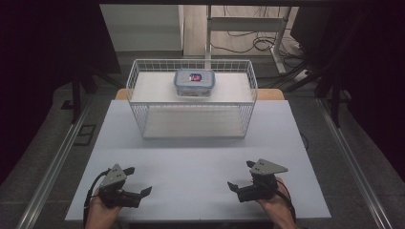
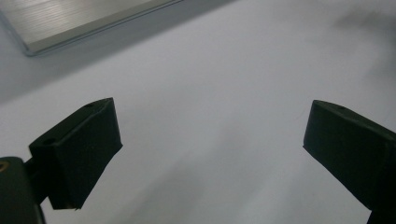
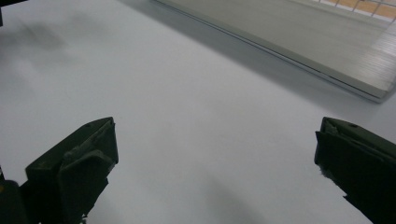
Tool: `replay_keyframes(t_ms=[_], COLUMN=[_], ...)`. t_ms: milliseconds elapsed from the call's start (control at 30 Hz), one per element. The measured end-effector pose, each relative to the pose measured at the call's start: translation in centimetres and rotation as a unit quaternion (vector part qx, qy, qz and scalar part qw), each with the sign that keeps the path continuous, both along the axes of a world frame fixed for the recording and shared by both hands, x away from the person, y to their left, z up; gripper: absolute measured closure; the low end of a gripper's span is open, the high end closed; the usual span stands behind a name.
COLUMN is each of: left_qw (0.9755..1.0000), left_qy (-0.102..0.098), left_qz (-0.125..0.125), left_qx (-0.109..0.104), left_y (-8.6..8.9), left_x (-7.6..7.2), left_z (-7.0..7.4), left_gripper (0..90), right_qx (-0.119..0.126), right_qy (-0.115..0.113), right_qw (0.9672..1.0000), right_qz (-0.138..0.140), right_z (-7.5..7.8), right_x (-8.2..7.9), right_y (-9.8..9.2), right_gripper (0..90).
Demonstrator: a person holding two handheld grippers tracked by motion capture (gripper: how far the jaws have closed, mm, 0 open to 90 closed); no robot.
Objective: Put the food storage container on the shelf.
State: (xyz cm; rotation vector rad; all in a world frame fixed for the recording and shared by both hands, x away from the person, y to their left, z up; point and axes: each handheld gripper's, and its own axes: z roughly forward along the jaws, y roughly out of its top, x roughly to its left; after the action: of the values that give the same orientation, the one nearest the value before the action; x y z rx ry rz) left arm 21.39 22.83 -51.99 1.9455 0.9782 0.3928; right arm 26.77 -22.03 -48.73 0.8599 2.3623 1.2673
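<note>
Two open tongs rested near the tabletop's point(image 1: 191, 162) front edge.
The lidded container point(image 1: 194, 81) sat well beyond the left tongs point(image 1: 137, 182) and right tongs point(image 1: 240, 175), inside the wire basket point(image 1: 143, 109), roughly midway between them.

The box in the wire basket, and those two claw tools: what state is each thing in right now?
Lidded box: closed, upright, sitting inside the basket.
Wire basket: upright on the table, open at the top.
Left gripper: open, holding nothing.
Right gripper: open, holding nothing.
Table: bare near both grippers.
</note>
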Motion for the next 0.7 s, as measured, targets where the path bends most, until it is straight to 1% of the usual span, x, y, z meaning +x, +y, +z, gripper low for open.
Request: replay_keyframes(t_ms=[133, 267, 367, 600, 700], left_qw=[0.9999, 0.9997, 0.9996, 0.9991, 0.9989], left_qy=[0.0, -0.001, 0.001, 0.011, 0.017], left_qz=[0.009, 0.019, 0.025, 0.037, 0.04], left_qx=[0.007, 0.012, 0.012, 0.015, 0.015], left_y=[0.5, 1.2, 1.7, 2.6, 3.0], left_x=[-0.3, -0.7, -0.9, -1.4, -1.5], left_z=[-0.1, -0.2, -0.3, -0.7, -1.0], left_gripper=[3.6, 3.5, 3.5, 3.4, 3.2], right_qx=[-0.008, -0.009, -0.011, -0.019, -0.027], right_qy=[-0.001, -0.003, -0.001, 0.004, 0.009], right_qw=[0.9999, 0.9998, 0.9995, 0.9983, 0.9976], right_qz=[-0.008, -0.02, -0.031, -0.054, -0.064], right_z=[0.0, -0.1, -0.2, -0.7, -1.0], right_x=[-0.3, -0.6, -0.8, -1.3, -1.6], right_y=[-0.8, -1.8, -2.6, -4.2, -4.8], right_gripper=[0.0, 0.0, 0.0, 0.0, 0.0])
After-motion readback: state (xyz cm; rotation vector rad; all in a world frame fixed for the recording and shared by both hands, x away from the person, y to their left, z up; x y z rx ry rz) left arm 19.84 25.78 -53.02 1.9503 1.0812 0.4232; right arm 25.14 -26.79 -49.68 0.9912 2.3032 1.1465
